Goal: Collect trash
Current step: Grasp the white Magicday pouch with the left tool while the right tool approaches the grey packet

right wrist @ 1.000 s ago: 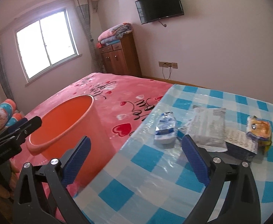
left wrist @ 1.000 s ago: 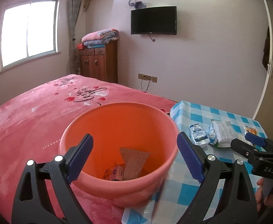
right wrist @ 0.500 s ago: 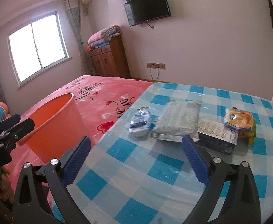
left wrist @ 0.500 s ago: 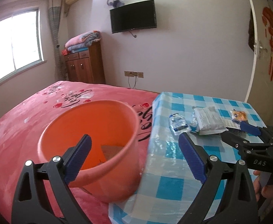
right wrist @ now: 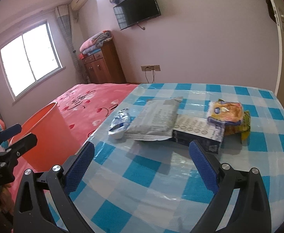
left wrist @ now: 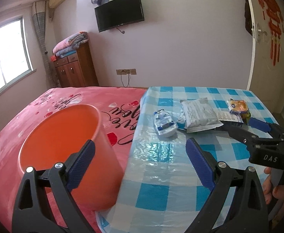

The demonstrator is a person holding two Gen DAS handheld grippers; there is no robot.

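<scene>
An orange bucket (left wrist: 60, 145) stands on the pink bed beside the blue-checked table (left wrist: 161, 176). Trash lies on the table: a small blue-white wrapper (left wrist: 164, 123), a grey packet (left wrist: 199, 114), a dark box (right wrist: 198, 136) and an orange snack packet (right wrist: 226, 111) over a green-yellow one (right wrist: 245, 128). My left gripper (left wrist: 140, 161) is open and empty, straddling the bucket's right side and the table's edge. My right gripper (right wrist: 142, 161) is open and empty above the cloth, just short of the grey packet (right wrist: 155, 121) and the wrapper (right wrist: 119, 125). What is inside the bucket (right wrist: 45, 136) is hidden.
The pink bedspread (left wrist: 70, 101) fills the left side. A wooden cabinet (left wrist: 76, 68) with folded blankets, a wall TV (left wrist: 119, 10) and a door (left wrist: 268, 48) stand behind. The other gripper (left wrist: 239, 126) and a hand (left wrist: 277, 190) reach in at the right.
My left gripper has swung right, from over the bucket's mouth to the table's edge. My right gripper has moved forward over the cloth, closer to the trash.
</scene>
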